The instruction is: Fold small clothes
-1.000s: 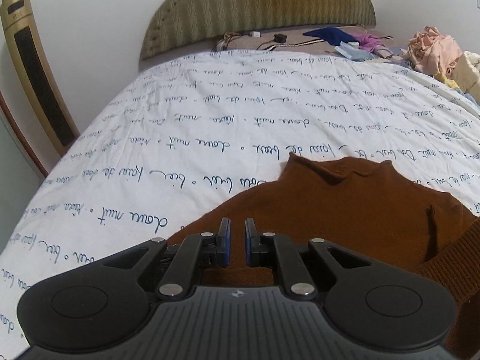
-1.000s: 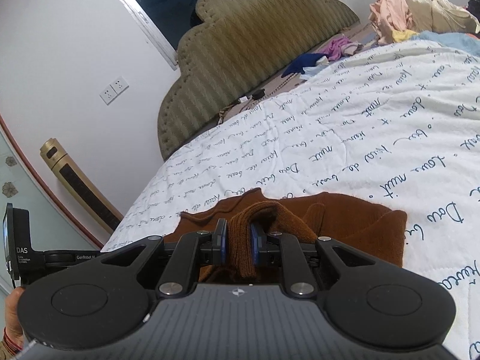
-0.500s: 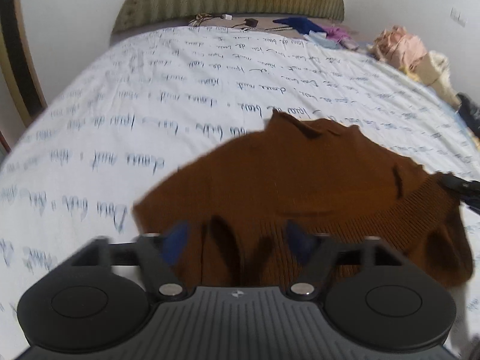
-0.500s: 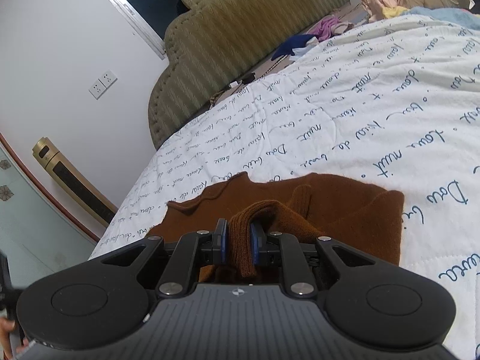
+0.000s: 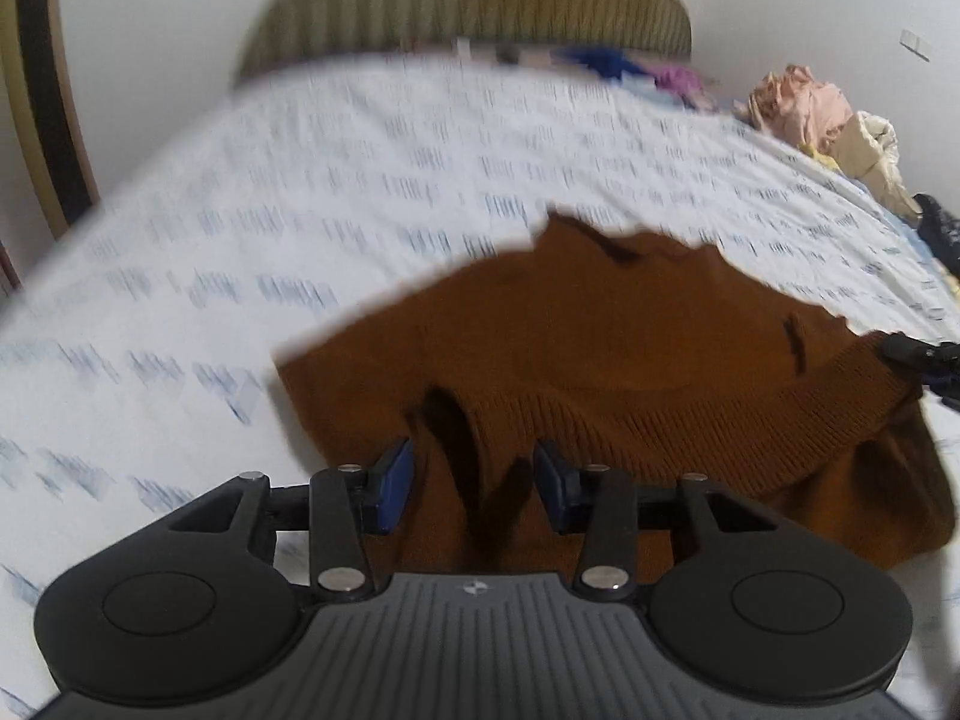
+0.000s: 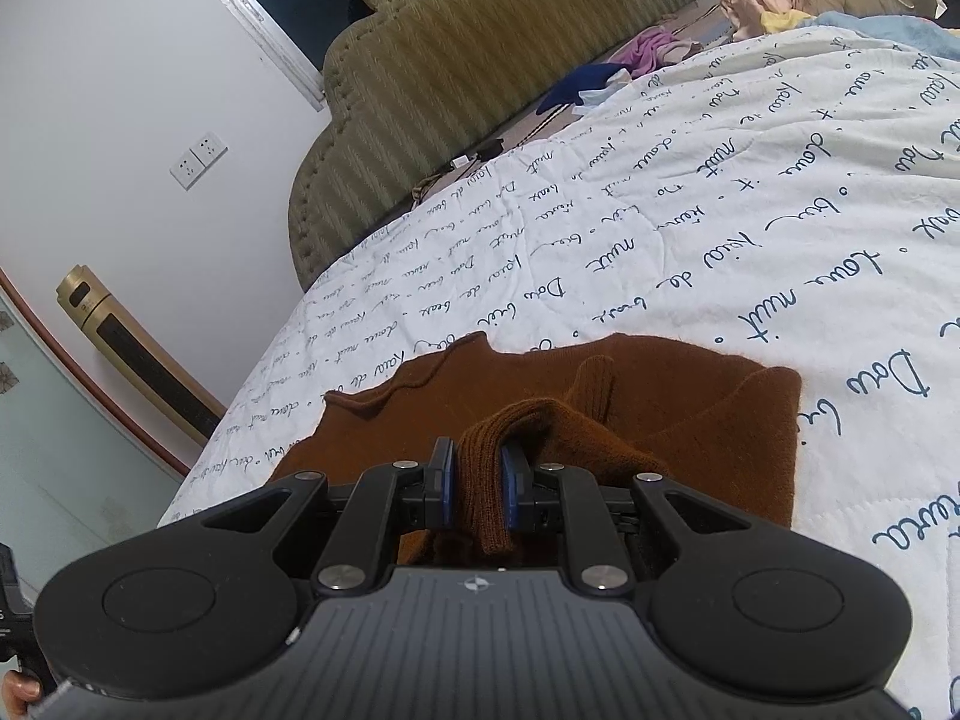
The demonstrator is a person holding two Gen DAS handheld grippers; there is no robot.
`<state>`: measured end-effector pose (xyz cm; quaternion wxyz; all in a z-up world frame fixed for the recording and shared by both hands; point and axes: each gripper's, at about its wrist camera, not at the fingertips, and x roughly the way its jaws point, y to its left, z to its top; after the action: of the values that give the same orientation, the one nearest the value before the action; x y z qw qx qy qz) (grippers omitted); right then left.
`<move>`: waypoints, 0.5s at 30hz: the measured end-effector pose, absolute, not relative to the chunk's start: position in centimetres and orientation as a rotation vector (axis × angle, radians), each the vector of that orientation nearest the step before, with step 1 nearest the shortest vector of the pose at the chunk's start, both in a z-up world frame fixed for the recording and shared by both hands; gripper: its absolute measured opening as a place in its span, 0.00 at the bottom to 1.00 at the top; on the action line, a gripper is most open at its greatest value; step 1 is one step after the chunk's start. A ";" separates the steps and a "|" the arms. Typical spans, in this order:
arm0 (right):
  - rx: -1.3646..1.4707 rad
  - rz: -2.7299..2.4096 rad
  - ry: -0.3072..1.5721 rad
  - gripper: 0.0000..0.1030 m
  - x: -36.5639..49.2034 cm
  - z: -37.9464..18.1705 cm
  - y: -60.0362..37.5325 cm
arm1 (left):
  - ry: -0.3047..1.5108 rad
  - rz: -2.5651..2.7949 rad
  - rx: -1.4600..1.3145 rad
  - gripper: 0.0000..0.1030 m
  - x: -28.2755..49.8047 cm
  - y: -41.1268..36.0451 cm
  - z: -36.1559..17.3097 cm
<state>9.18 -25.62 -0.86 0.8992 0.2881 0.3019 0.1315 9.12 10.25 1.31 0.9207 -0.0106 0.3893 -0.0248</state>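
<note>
Right gripper [image 6: 477,483] clamps the brown sweater's [image 5: 630,330] ribbed hem; left gripper [image 5: 474,483], jaws closing around a fold but not yet pinching it, could miss a layer.

Bed cover [image 6: 750,228] lies broad and bare beyond the brown sweater [image 6: 678,414] toward the headboard [image 6: 480,78]; a gripper could pass freely there. Far right corner crowded: clothes heap [image 5: 804,102] piled at the edge. Small garments [image 6: 606,75] and a cable strung along the strip below the headboard. Gold tower unit [image 6: 138,354] stands against the wall off the bed's left side.
</note>
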 end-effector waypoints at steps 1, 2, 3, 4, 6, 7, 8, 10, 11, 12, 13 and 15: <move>0.594 0.273 0.625 0.20 9.1 -0.9 -25.7 | 0.767 -0.025 0.022 0.42 8.6 10.0 1.6; 0.592 0.274 0.626 0.20 9.0 -0.9 -25.7 | 0.746 -0.022 0.050 0.44 8.3 9.8 1.9; 0.592 0.274 0.627 0.20 9.0 -0.9 -25.7 | 0.736 -0.052 0.060 0.44 8.0 9.6 2.0; 0.592 0.275 0.629 0.20 9.0 -1.0 -25.7 | 0.744 -0.102 0.052 0.44 8.0 9.6 2.1; 0.592 0.274 0.631 0.20 9.0 -1.1 -25.7 | 0.793 -0.174 0.033 0.44 8.5 9.4 1.8; 0.595 0.273 0.632 0.20 9.0 -1.1 -25.7 | 0.814 -0.186 0.035 0.44 8.9 9.2 1.5; 0.599 0.273 0.632 0.20 9.0 -1.2 -25.8 | 0.830 -0.183 0.040 0.42 9.2 9.0 1.1; 0.606 0.273 0.630 0.20 8.8 -1.2 -25.8 | 0.871 -0.165 0.048 0.24 10.0 8.7 0.2; 0.603 0.273 0.628 0.20 8.7 -1.2 -25.7 | 0.897 -0.166 0.030 0.05 10.3 8.8 -0.3; 0.598 0.272 0.627 0.20 8.6 -1.1 -25.7 | 0.920 -0.178 -0.004 0.05 10.4 9.0 -0.6; 0.592 0.270 0.623 0.20 8.5 -1.0 -25.7 | 0.920 -0.185 -0.024 0.04 10.3 9.1 -0.6; 0.572 0.265 0.610 0.20 8.2 -0.6 -25.7 | 0.896 -0.193 -0.031 0.04 9.8 9.1 -0.1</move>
<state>8.22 -25.68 -0.61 0.9053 0.2771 0.2953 0.1284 9.76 9.12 -0.12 0.8966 -0.0148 0.4326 -0.0930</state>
